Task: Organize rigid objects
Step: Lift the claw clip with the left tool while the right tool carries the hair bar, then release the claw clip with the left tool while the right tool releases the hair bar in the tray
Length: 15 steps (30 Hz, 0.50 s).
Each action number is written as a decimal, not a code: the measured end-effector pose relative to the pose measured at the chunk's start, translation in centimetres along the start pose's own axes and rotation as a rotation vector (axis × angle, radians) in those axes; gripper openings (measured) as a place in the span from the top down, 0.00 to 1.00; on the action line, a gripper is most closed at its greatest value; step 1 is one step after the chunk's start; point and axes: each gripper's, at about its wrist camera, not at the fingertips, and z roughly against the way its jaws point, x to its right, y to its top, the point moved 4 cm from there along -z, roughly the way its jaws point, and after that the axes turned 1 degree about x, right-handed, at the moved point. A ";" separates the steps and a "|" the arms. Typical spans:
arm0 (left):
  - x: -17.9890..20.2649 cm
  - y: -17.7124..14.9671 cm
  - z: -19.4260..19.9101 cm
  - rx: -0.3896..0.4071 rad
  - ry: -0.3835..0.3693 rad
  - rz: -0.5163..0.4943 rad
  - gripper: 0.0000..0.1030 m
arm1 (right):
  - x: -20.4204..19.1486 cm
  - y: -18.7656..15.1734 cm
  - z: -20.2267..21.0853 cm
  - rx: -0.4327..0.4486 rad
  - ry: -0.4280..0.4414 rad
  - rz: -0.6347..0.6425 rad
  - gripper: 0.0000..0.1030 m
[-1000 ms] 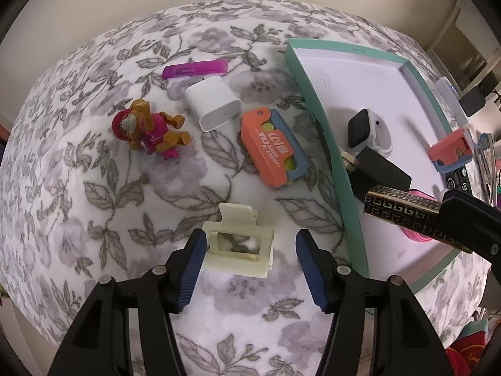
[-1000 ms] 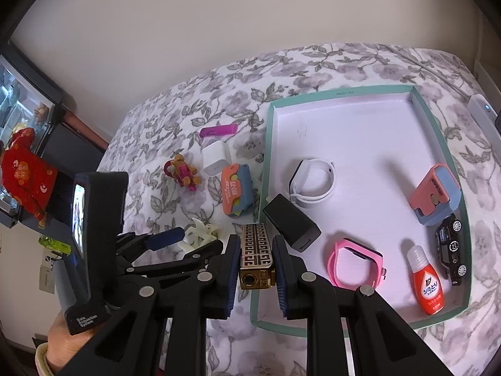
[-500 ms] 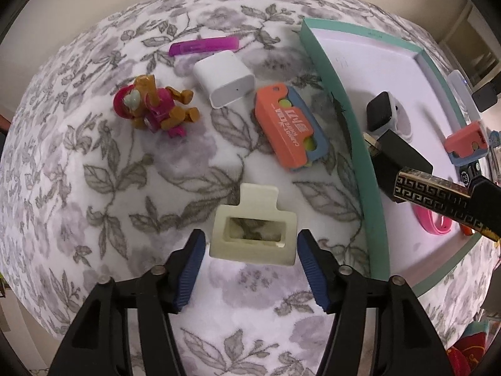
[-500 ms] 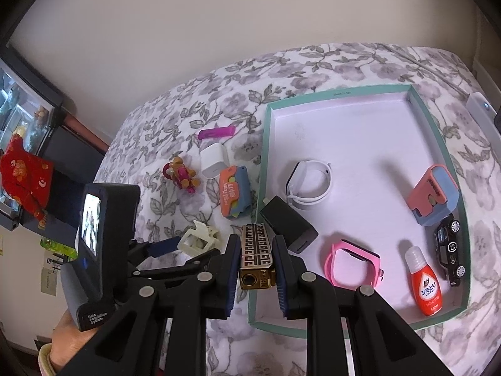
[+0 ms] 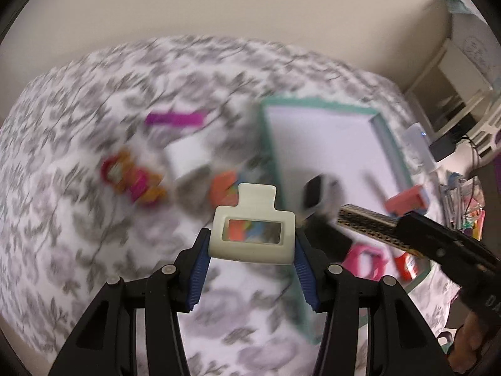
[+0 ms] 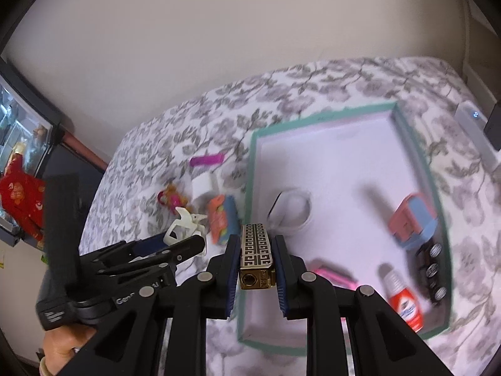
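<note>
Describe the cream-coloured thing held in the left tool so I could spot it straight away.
Start at the flowered cloth and the teal-rimmed tray on it; the left tool hangs beside the tray. Between its blue pads sits a cream hair claw clip, lifted off the cloth. Unlike the bright toys below and the gold patterned bar in the right tool, it is plain, with a rectangular window.

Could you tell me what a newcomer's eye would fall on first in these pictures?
Probably the cream hair claw clip clamped in the left gripper, lifted above the floral tablecloth. Next, the gold-and-black patterned lighter pinched in the right gripper, hovering over the teal-rimmed tray's near edge.
</note>
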 end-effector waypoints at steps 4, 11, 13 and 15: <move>3.6 2.0 -0.9 0.011 0.001 -0.068 0.49 | 2.7 1.4 0.1 0.027 -0.051 -0.045 0.79; 7.5 4.3 -3.4 0.022 -0.026 -0.114 0.49 | 7.6 3.4 -0.3 0.066 -0.080 -0.146 0.79; 8.7 4.9 -4.1 0.028 -0.031 -0.131 0.49 | 9.0 3.8 -0.6 0.067 -0.097 -0.165 0.79; 9.8 5.2 -5.0 0.030 -0.035 -0.153 0.49 | 10.1 4.1 -1.0 0.068 -0.109 -0.183 0.79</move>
